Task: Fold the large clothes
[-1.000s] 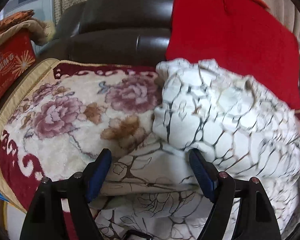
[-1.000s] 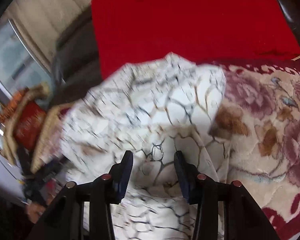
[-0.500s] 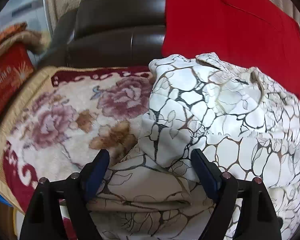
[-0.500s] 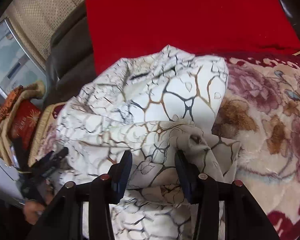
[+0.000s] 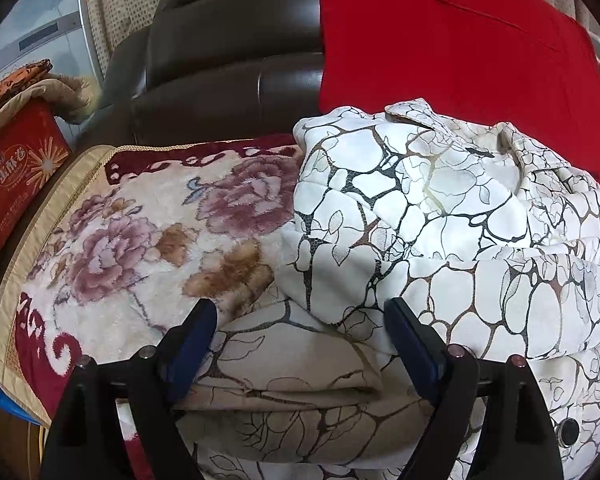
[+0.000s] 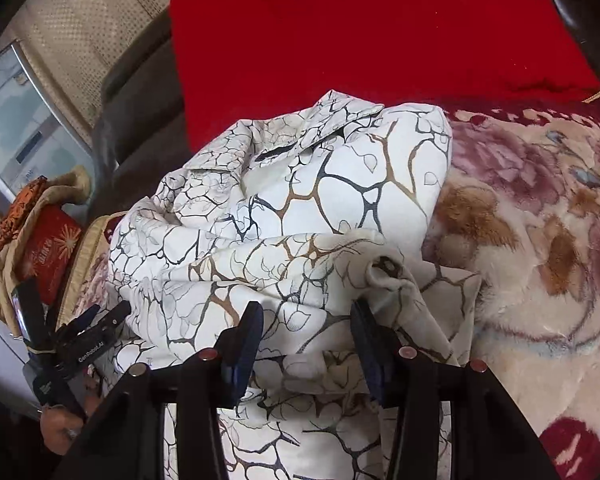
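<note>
A white garment point(image 5: 440, 208) printed with dark and gold crackle lines lies bunched in a folded heap on the floral blanket point(image 5: 140, 232). My left gripper point(image 5: 300, 312) hovers at its near left edge. Its jaws are opening wide, with a flat beige fold lying loose between them and the pads clear of it. In the right wrist view the same garment point(image 6: 300, 208) fills the middle. My right gripper point(image 6: 308, 310) straddles a crumpled fold at its near edge; its jaws are opening and the pads do not pinch the cloth. The left gripper point(image 6: 88, 328) and a hand point(image 6: 60, 428) show at lower left.
A red cloth point(image 5: 440, 40) hangs over the dark leather sofa back point(image 5: 220, 72) behind the garment. A red printed box point(image 5: 16, 172) under a tan and orange textile stands at the far left. Bare floral blanket point(image 6: 540, 240) stretches to the right of the heap.
The garment, blurred and moving a second ago, has settled into a still heap on the blanket. Both grippers have sunk slightly and their jaws stand a little wider.
</note>
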Tool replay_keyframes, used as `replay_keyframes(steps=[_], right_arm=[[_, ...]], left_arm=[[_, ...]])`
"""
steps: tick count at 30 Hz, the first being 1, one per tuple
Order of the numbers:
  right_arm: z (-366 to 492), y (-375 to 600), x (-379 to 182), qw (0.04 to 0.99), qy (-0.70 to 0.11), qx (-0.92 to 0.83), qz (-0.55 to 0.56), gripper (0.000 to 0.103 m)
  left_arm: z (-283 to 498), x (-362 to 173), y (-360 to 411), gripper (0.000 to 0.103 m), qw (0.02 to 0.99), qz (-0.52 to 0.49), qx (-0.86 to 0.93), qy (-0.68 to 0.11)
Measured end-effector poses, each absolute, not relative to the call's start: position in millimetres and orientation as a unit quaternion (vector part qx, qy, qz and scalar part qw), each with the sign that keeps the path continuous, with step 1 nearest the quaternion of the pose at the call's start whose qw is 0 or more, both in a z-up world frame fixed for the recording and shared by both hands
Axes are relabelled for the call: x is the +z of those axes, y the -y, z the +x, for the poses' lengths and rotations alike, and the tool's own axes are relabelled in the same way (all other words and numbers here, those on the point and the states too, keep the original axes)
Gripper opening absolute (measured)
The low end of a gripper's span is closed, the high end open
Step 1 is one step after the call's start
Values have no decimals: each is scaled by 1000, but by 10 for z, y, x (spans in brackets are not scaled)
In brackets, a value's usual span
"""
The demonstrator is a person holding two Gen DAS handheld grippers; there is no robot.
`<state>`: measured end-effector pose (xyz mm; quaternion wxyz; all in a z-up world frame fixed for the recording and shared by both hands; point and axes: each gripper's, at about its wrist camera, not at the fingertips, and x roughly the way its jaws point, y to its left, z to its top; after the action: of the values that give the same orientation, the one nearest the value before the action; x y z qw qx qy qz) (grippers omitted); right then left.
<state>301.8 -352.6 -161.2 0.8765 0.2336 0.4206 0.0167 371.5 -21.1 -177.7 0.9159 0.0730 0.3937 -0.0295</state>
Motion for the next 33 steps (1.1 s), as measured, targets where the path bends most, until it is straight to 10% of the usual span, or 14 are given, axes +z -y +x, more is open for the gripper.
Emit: replay_keyframes(steps=[33], right_arm=[[2880, 3519, -1292, 914, -319, -2, 251, 55]], left_arm=[[3907, -1719, 289, 89, 919, 23, -46, -390]])
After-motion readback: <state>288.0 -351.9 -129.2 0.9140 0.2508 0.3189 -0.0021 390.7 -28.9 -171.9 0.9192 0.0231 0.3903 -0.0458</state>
